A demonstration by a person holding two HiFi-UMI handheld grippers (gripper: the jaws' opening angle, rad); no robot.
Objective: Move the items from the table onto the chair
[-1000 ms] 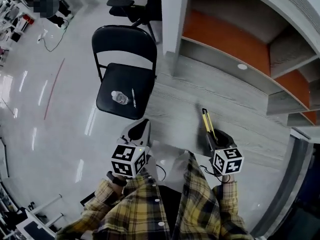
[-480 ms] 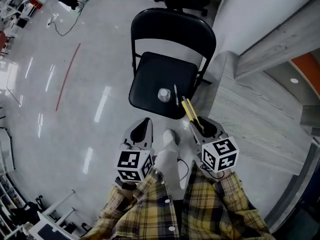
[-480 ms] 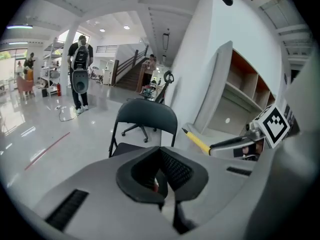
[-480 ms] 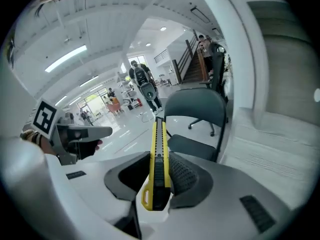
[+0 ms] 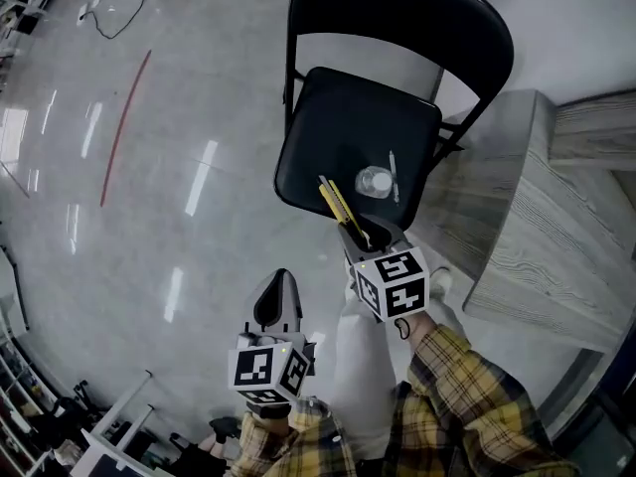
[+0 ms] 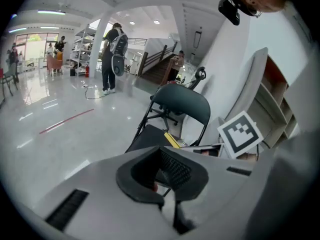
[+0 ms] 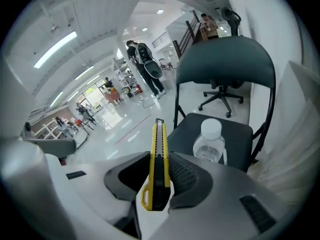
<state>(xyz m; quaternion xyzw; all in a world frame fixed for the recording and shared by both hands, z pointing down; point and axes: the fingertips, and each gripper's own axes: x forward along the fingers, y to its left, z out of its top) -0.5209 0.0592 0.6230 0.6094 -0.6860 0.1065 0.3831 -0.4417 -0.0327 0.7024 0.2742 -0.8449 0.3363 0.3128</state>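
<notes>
Right gripper [image 5: 364,238] is clamped on the yellow utility knife [image 7: 157,159], with the pads pressing its two flat sides near the tail end. Most of the knife's length sticks out ahead of the jaws. Its long axis runs straight along the line the gripper points, angled down, and its nose already reaches past the near edge of the chair [image 5: 343,132] seat. The tail and the jaws hang just at that edge.

Ahead and slightly right of the knife's nose, a clear water bottle [image 7: 210,143] lies on the seat. A pen [image 5: 394,175] lies just beyond the bottle on the same side. Bare seat is straight ahead and to the left of the nose, so the likely set-down spot is forward and a little left. From there the knife can be lowered flat with its length pointing towards the backrest. A drift to the right would probably bring it against the bottle, which looks light enough to roll.

The right gripper is clearly the nearer of the two to the seat. Behind it and to its left, the left gripper [image 5: 279,301] is over the glossy floor [image 5: 149,217], well short of the chair. Its jaws are together with nothing between them, so it seems to have no part in this placement. To the right of the right gripper, the grey wood-grain table [image 5: 537,217] stands beside the chair
</notes>
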